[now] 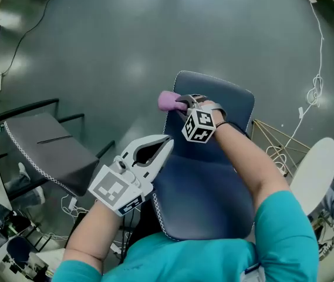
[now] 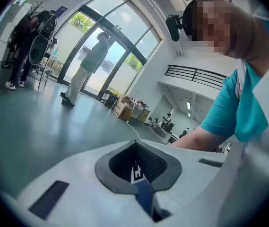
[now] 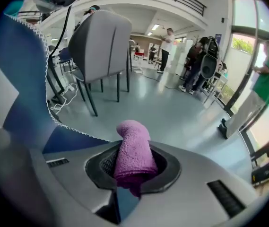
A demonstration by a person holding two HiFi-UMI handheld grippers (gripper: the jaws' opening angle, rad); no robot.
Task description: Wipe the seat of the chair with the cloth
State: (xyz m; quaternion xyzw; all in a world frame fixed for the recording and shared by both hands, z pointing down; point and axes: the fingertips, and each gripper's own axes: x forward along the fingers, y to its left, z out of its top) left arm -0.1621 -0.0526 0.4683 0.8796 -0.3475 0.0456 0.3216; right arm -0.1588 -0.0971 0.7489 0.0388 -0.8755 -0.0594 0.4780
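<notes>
Cloth (image 1: 168, 100) is purple and bunched into a short roll, and I have it pinched in my right tool (image 1: 181, 103). Its jaws are closed on the roll's lower part, and the free end sticks out past their tips. In the head view the roll sits at the far left corner of the chair seat (image 1: 205, 181), poking out over the grey floor (image 1: 125, 34). Whether it touches the padding I cannot tell. The seat is dark blue with white stitching along its edge (the right gripper view shows that zigzag edge just left of the tool).

My left tool (image 1: 165, 143) is at the seat's left edge, on the nearer side, well apart from the cloth. Its jaws are pressed together with nothing between them, and only a sliver of blue shows through the slit in the left gripper view.

A second chair (image 1: 49, 143), grey with black legs, stands off to the left on the floor, clear of both tools. Loose cables (image 1: 316, 87) trail across the floor on the right.
</notes>
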